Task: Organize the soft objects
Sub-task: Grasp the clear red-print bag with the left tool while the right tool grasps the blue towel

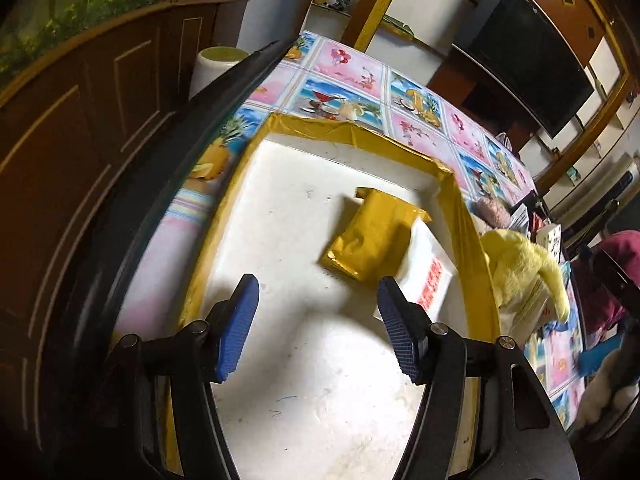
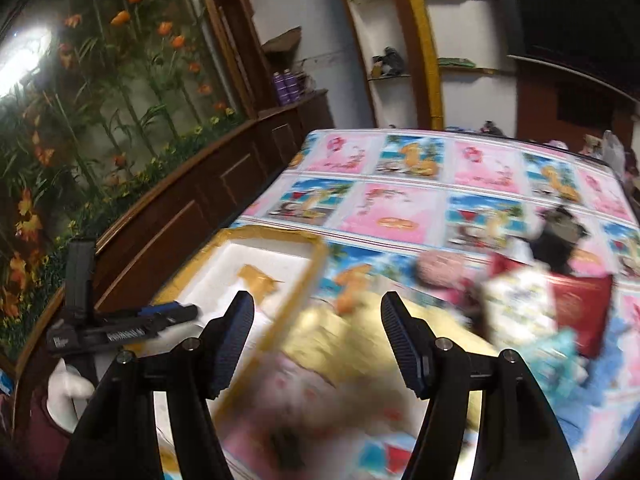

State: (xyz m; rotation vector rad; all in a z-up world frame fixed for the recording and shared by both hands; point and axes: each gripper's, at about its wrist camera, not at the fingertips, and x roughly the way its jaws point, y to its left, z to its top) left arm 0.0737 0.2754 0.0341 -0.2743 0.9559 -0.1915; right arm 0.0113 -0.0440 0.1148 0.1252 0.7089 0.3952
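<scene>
1. The left gripper (image 1: 316,324) hovered over the white foam tray (image 1: 304,360), its jaws spread wide and holding nothing.
2. The tray, edged in yellow tape, sat on the table (image 1: 348,80), which was covered with a pink-and-blue patterned cloth.
3. A gold packet (image 1: 372,236) lay inside the tray, partly overlapping a white packet with red print (image 1: 432,284), just ahead of the blue pads (image 1: 236,328).
4. A yellow plush toy (image 1: 520,268) rested on the table just outside the tray's right wall.
5. The right gripper (image 2: 316,340) stood above the table beside the tray (image 2: 224,264), jaws open and empty.
6. The right wrist view was motion-blurred; a heap of soft items (image 2: 520,304) lay on the cloth to the right, individual pieces indistinct.
7. The left gripper (image 2: 120,328) appeared at the tray's near-left edge.
</scene>
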